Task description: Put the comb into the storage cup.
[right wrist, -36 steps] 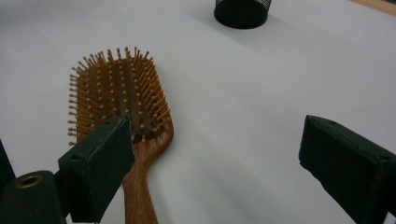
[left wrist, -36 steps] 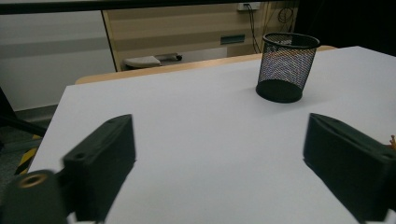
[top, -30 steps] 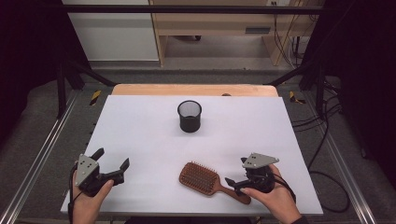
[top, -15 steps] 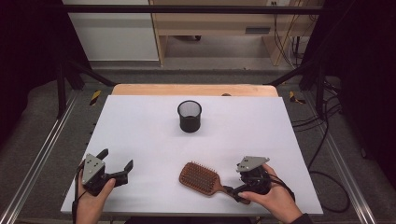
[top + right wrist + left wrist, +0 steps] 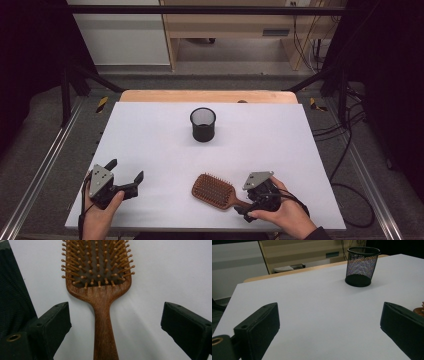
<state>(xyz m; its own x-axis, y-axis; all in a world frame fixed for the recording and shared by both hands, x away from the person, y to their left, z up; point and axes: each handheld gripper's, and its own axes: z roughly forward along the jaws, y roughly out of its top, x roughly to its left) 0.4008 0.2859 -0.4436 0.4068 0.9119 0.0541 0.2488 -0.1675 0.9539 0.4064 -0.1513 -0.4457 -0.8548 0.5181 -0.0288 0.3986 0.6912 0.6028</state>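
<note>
A wooden paddle hairbrush (image 5: 214,190) lies bristles up near the table's front edge, its handle pointing toward the person's right hand. My right gripper (image 5: 246,203) is open, with one jaw on each side of the handle and not touching it. In the right gripper view the brush (image 5: 100,290) runs up between the two spread jaws of the right gripper (image 5: 116,313). A black mesh cup (image 5: 203,124) stands upright at the table's middle back. My left gripper (image 5: 125,171) is open and holds nothing at the front left. The cup (image 5: 362,265) stands far ahead of the left gripper (image 5: 329,322).
The white table top (image 5: 150,140) has a wooden strip (image 5: 210,96) along its far edge. Metal rails (image 5: 40,170) run down both sides. Cables (image 5: 350,150) lie on the floor at the right. A pale cabinet (image 5: 120,35) stands beyond the table.
My right gripper has slid toward the front edge and left, so its open jaws now straddle the brush handle. The left gripper drifted slightly toward the front edge.
</note>
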